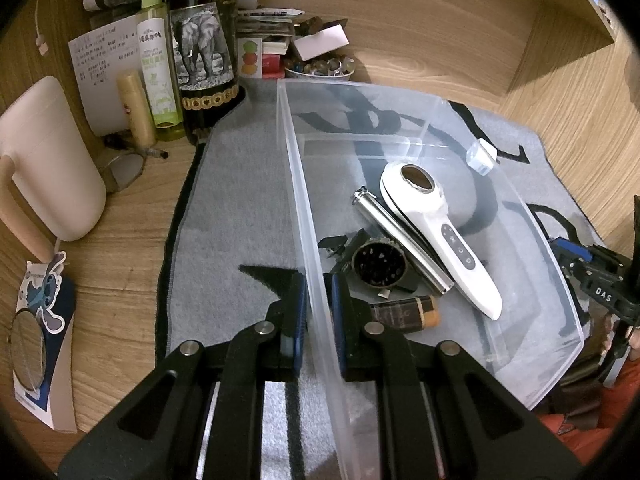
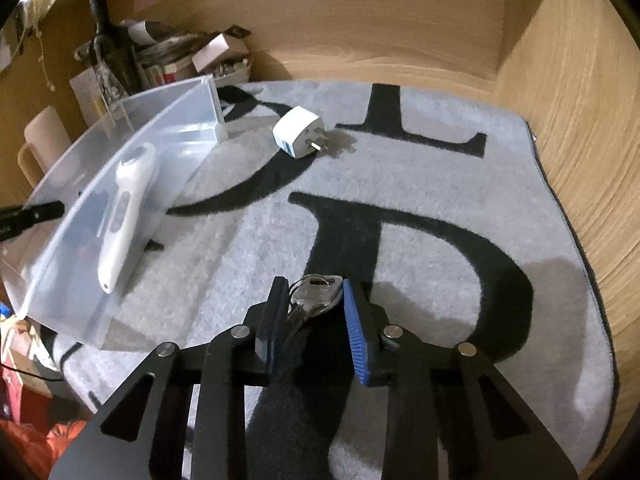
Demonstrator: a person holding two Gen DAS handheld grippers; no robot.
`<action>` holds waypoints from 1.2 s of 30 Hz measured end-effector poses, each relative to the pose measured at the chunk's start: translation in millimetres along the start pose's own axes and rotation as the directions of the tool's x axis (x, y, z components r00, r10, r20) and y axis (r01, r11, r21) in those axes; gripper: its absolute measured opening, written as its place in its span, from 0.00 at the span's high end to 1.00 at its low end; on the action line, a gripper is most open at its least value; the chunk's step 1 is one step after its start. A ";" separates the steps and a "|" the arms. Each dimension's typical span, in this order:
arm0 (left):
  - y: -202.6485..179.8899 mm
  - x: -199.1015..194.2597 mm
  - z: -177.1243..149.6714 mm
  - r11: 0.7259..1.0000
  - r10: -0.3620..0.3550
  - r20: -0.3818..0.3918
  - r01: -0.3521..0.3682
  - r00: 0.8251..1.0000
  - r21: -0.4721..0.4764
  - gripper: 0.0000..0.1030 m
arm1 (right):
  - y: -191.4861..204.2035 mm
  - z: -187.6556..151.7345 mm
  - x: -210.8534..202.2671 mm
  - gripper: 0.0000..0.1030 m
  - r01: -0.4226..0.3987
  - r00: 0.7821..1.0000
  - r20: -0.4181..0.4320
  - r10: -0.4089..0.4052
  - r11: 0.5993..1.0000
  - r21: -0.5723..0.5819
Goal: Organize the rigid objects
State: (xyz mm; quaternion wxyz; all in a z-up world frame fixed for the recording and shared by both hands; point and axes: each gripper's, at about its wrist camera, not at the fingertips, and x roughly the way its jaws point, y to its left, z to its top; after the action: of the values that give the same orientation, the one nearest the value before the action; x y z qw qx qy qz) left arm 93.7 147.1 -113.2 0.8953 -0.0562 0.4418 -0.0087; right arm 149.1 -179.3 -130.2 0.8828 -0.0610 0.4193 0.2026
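My left gripper [image 1: 318,284] is shut on the left wall of a clear plastic bin [image 1: 292,168], with one pad on each side of the wall. Inside the bin lie a white handheld device [image 1: 440,232], a metal cylinder [image 1: 400,240], a round black grinder [image 1: 378,266] and a battery [image 1: 408,312]. My right gripper [image 2: 314,284] hovers low over the grey mat [image 2: 400,264], to the right of the bin [image 2: 168,120], and its pads close on a bunch of silver keys [image 2: 316,294]. A white plug adapter [image 2: 300,136] lies on the mat beyond them.
A wine bottle [image 1: 204,52], a green spray bottle [image 1: 156,68], a cream mug [image 1: 52,160], papers and a bowl of beads [image 1: 320,66] crowd the back left corner. A round mirror [image 1: 28,348] lies at the left. Wooden walls [image 2: 580,120] close in the back and right.
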 end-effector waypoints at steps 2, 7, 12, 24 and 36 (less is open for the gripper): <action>-0.2 -0.3 -0.3 1.000 0.003 0.000 -0.003 1.000 0.002 0.88 | -0.5 0.1 -2.8 0.75 0.002 1.000 0.006 -0.002 1.000 0.005; -0.9 -0.5 0.2 1.000 0.001 0.000 -0.001 1.000 -0.001 0.88 | -0.6 3.8 -11.3 0.76 -0.002 0.999 0.037 0.002 1.000 0.006; -1.0 -0.6 0.2 1.000 0.001 0.000 -0.001 1.000 0.000 0.88 | 1.4 16.4 -24.1 0.89 -0.011 0.997 0.078 0.011 1.000 -0.008; -1.1 -0.5 0.1 1.000 0.002 0.000 -0.002 1.000 0.000 0.88 | 7.0 25.9 -29.2 0.90 0.005 0.994 0.110 -0.001 0.999 -0.040; -1.5 -0.4 0.2 1.000 0.002 -0.001 -0.002 1.000 -0.001 0.88 | -5.3 11.9 1.8 0.66 0.008 1.000 -0.020 -0.009 1.000 -0.028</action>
State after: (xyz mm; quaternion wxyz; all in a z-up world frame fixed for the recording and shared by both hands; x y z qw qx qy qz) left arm 93.6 145.6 -112.6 0.8951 -0.0560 0.4422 -0.0075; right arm 160.8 -180.2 -124.3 0.8784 -0.0771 0.4252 0.2040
